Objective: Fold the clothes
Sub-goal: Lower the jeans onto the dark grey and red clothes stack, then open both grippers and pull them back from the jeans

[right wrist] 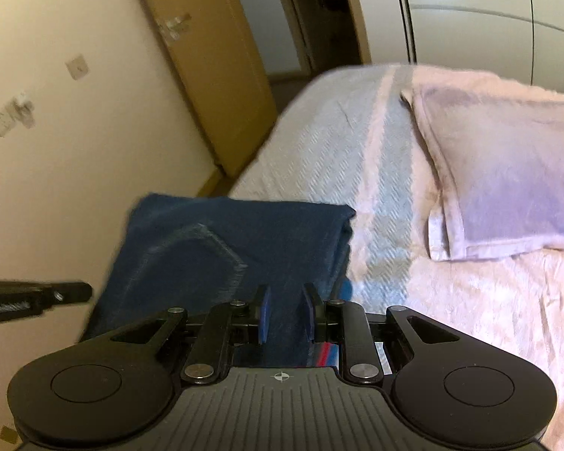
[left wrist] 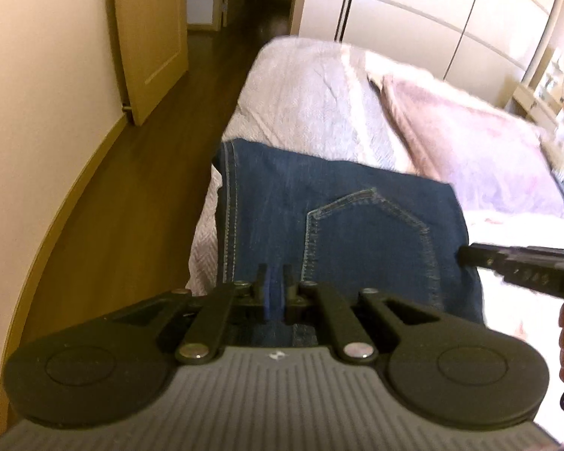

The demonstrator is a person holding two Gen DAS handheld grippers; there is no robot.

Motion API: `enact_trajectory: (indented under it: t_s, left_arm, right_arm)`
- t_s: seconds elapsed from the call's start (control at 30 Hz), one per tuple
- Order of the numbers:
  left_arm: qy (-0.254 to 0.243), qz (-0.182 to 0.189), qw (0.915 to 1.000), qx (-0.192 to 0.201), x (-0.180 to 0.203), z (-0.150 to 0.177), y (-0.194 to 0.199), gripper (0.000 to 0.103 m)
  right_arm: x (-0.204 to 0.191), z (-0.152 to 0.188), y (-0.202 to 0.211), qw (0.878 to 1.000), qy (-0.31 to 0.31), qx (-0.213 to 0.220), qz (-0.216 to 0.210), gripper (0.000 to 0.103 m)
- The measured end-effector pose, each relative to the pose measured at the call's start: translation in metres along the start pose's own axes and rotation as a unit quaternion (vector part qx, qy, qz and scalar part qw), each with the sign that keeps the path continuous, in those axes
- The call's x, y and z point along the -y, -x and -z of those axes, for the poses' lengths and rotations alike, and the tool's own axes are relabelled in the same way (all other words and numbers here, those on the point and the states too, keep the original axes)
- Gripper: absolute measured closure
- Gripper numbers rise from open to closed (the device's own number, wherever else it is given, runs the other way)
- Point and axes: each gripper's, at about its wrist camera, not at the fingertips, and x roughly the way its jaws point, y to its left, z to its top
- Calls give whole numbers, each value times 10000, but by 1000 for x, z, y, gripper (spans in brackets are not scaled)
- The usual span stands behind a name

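Dark blue denim on the jeans (left wrist: 331,203), a coarse matt weave with pale contrast stitching tracing the pocket and side seam. Under them, the bed (left wrist: 308,101) wears a pale cover in a ribbed herringbone texture, soft and matt. Beyond the jeans lies a blanket (left wrist: 481,150), fluffy lilac pile with a smooth hemmed border. Left of the bed, the floor (left wrist: 139,195) is dark wood with a slight sheen. The left gripper (left wrist: 273,278) is matt black plastic with shiny metal pivot pins and a ridged grey housing; the right gripper (right wrist: 285,306) carries blue-faced fingers (right wrist: 264,312).
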Motion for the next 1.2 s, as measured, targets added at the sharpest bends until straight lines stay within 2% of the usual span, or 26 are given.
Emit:
enact_trajectory:
  t_s: [0.07,0.1,0.17,0.3,0.43,0.5,0.57,0.67,0.77,0.93,1.0,1.07,1.2]
  left_arm:
    - [-21,-144,9995,-284,2,-1,-22,100]
    - [-25,-178,9994,-283,3,-2,-23,100]
    - [-85,-189,9996,-205,5,-8,-19,100]
    - [-13,-148,9999,79,1,-36,-22,100]
    - [-86,-132,9994,314,-1,-65,-44,100]
    - [-76,-164,9997,139,-5,-74,-68,97]
    - [-230,-490,9985,-60,-5,-79,-86,93]
    - [-262,-757,9967,-90,4,-79,-72,94]
    - [-31,-895,9955,-315,11,-74,-52,93]
    - [-3,-1025,9927,-641,33,-51,-20,83]
    - [46,-966,9926,-734,44,-38,-7,83]
    - [71,-949,9927,-738,50,-30,5,82]
    - [147,-1012,9925,-664,58,-16,28,76]
  right_arm:
    - [5,1,-17,9997,-5,-224,50,80]
    - [5,-1,-16,9997,24,-242,67,80]
    - [4,-9,-9,9996,95,-257,33,80]
    - [12,-30,-2,9997,-44,192,130,80]
    - [25,-40,-26,9993,-286,172,183,80]
    - [31,-39,-39,9992,-365,-2,141,80]
    - [34,-38,-46,9989,-432,-102,161,80]
    - [29,-46,-33,9983,-490,-257,187,80]
    - [16,-46,-10,9983,-414,-345,243,80]
    - [-11,-28,3,9958,-141,-855,282,79]
    - [-18,-20,12,9954,-62,-903,303,73]
    - [-23,-14,22,9953,-11,-923,298,62]
    - [-34,-2,42,9949,92,-961,286,59]
